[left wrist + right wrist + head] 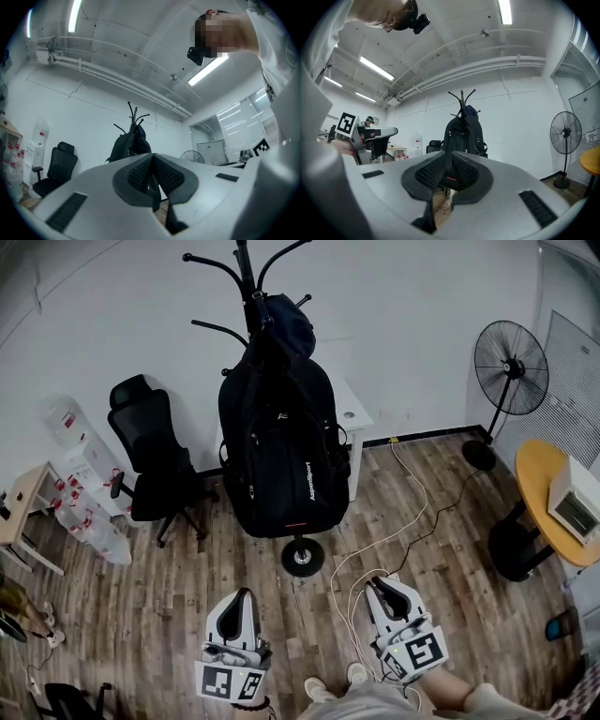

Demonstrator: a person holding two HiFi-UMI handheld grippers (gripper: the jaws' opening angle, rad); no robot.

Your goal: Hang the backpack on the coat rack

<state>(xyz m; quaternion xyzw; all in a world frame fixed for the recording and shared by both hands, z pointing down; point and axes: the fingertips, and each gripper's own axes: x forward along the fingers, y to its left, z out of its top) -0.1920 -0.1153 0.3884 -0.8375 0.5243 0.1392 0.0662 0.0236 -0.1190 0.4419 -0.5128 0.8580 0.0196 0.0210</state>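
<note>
A: Where was the black fabric backpack (pixel 281 446) at that moment?

B: In the upper middle of the head view. It hung from the upper hooks of the black metal coat rack (pixel 246 277), with its body down along the pole and its bottom edge just above the round base. Neither gripper touched it.

A: And the grippers?

B: Both sat low in the frame, well apart from the backpack. The white left gripper (pixel 241 598), lower left of centre, had its jaws pressed together with nothing between them. The white right gripper (pixel 384 587), lower right of centre, had its jaws a slit apart. Only the far-off backpack and the wooden plank floor (pixel 169 615) showed through that slit, so it held nothing either.

A: So which step was in hand?

B: I judged the hanging itself as done. The load rested on the rack alone, and the moment looked like the end of the task.

A: What did the next move call for?

B: Little, by my reading. Both grippers needed to keep clear of the rack so the backpack was not nudged off its hook. Stepping also called for care, since a white cable (pixel 375 540) looped across the floor just ahead of the right gripper. The black office chair (pixel 145 456) at left stood near the rack but apart from the backpack.
</note>
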